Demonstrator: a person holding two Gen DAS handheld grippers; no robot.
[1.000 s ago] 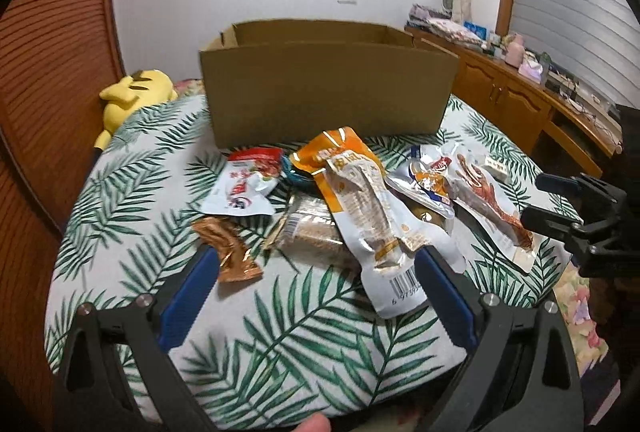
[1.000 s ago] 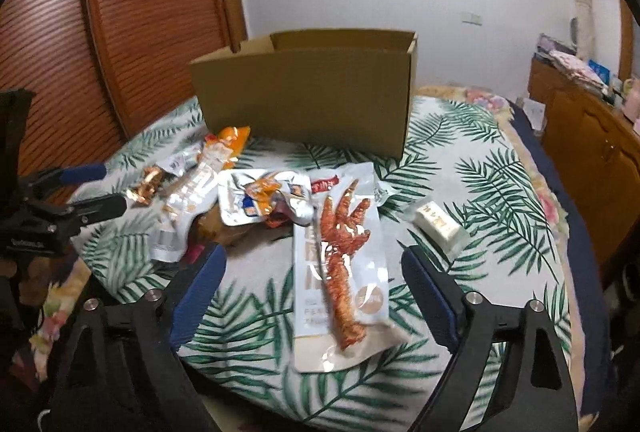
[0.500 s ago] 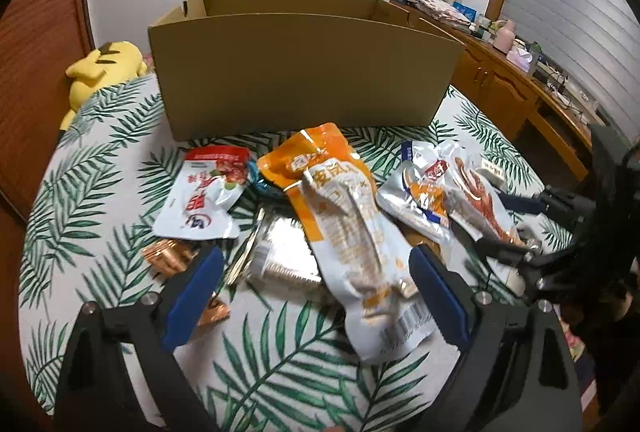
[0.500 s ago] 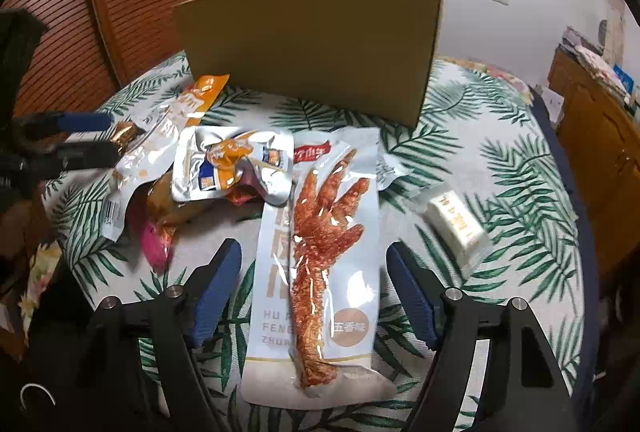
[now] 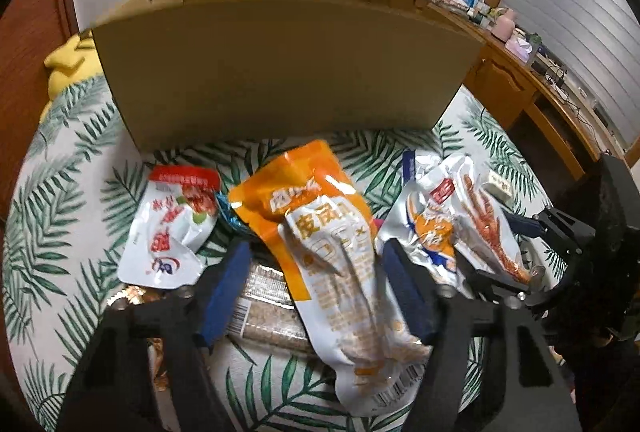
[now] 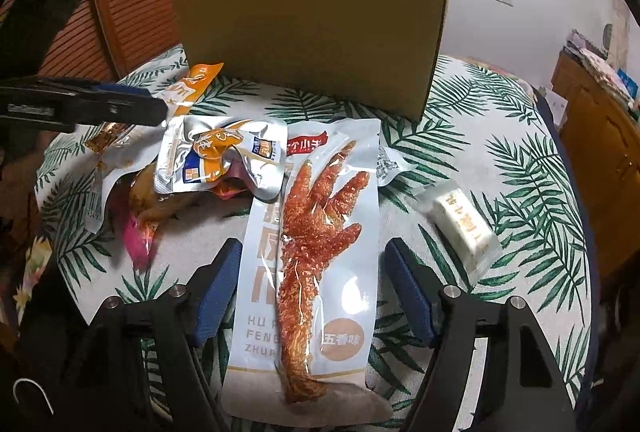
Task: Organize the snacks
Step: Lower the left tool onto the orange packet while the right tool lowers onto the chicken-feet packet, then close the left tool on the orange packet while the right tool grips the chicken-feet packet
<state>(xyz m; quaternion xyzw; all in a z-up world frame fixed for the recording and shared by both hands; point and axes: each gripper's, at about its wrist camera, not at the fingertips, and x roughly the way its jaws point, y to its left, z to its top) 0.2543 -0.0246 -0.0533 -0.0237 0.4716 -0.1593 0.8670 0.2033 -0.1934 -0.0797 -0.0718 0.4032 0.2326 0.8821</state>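
Left gripper [image 5: 316, 284] with jaws wide astride the orange pouch [image 5: 332, 244], right gripper [image 6: 308, 288] with jaws wide astride the chicken-foot pack [image 6: 316, 248]; every visible snack lies loose on the leaf-print surface [image 6: 500, 168] before the cardboard box [image 5: 280, 72], so sorting appears barely begun.

Dim, warm indoor light; foil snack packets [image 5: 344, 256] show soft glare. Heavy fisheye bending with black corners, slight motion blur toward six o'clock.
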